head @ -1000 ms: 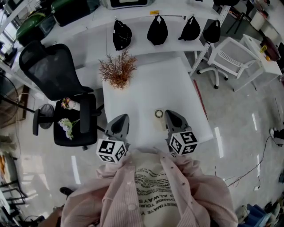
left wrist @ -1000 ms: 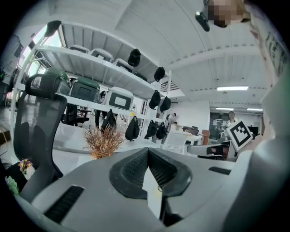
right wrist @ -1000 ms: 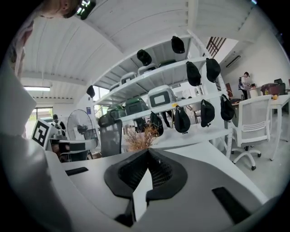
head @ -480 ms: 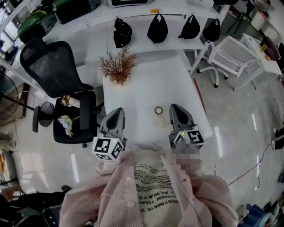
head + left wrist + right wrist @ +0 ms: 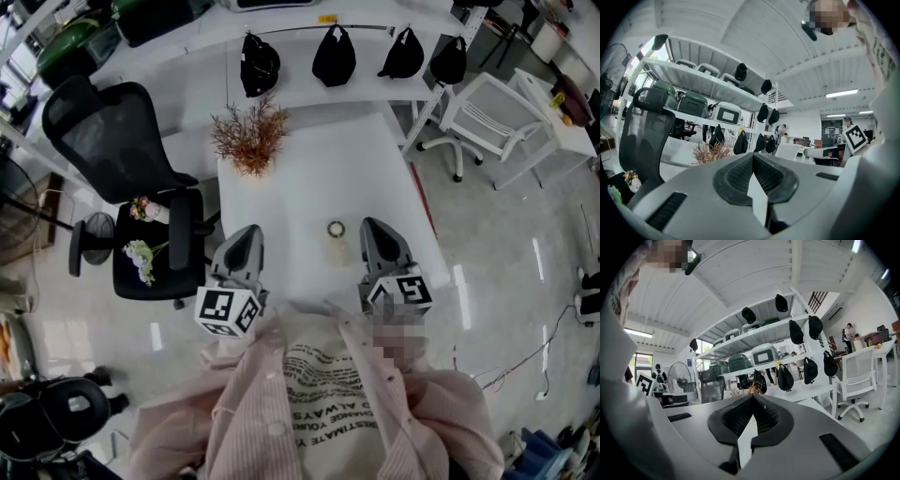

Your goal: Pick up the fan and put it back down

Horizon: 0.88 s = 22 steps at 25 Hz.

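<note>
Fan (image 5: 337, 240) on counter (image 5: 300, 187) seemed light, fragile, best gripped by its handle; left tongs (image 5: 249, 236), right tongs (image 5: 373, 231) sat closed, empty.

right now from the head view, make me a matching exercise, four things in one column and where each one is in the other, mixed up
Things:
1. small fan
2. dried plant
3. flowers
4. black bags

Places:
a. hanging in a row beyond the table's far end
b. on the seat of the black chair
c. lying on the white table, between the left gripper and the right gripper
d. at the table's far left corner

Pairs: 1-c, 2-d, 3-b, 4-a
</note>
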Tool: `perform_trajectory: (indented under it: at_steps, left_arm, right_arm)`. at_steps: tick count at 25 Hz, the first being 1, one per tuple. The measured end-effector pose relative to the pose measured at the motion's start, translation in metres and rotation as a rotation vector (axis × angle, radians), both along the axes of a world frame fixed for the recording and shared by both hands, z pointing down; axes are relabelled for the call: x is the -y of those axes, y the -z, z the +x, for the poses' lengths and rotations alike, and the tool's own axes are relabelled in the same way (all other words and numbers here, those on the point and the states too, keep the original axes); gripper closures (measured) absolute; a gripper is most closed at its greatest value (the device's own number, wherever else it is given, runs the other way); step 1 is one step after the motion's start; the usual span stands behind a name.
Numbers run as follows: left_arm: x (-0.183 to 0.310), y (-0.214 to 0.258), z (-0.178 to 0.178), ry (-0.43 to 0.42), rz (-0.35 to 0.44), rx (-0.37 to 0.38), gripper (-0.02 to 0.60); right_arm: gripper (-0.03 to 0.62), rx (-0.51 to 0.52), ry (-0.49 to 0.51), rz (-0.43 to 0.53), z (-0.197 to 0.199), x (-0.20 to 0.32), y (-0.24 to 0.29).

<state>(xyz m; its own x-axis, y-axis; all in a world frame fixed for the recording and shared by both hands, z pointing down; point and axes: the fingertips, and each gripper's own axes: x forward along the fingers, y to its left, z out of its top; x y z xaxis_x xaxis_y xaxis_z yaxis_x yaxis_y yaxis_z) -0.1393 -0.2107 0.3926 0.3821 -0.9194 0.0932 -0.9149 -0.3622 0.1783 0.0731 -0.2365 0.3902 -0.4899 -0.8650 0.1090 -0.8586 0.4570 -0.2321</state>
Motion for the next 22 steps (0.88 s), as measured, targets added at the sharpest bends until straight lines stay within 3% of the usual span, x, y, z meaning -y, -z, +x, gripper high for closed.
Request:
perform_trajectory:
  at_steps: [22]
  left_arm:
    - [-0.0059, -0.0032, 0.0047, -0.022, -0.012, 0.034, 0.580]
  right_arm:
    - [0.595, -0.016, -0.023, -0.003, 0.0067, -0.0095, -0.0009]
